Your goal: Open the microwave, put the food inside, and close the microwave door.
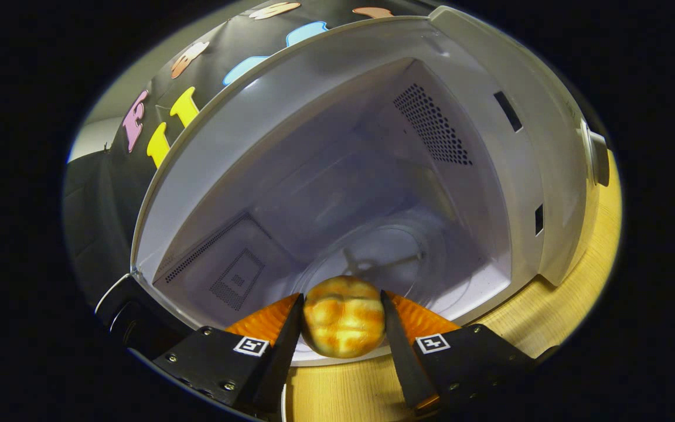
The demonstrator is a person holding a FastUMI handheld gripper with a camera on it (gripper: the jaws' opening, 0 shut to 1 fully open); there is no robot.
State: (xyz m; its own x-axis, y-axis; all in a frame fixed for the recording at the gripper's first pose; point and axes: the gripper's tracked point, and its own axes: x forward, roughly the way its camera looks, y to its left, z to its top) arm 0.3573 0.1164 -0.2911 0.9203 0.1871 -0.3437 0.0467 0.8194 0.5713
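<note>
One microwave (326,152), its door swung open so the pale cavity faces the camera, stands on a wooden table (554,316). One piece of food — a golden, toasted bread roll (344,317) — sits between the two fingers of the tool (342,319). Both fingers press against its sides, parted just the width of the roll, which is held at the cavity's front sill. Beyond the roll lies one round glass turntable (396,258) on the cavity floor. Two perforated vent patches show on the inner walls — one to the left, one upper right.
</note>
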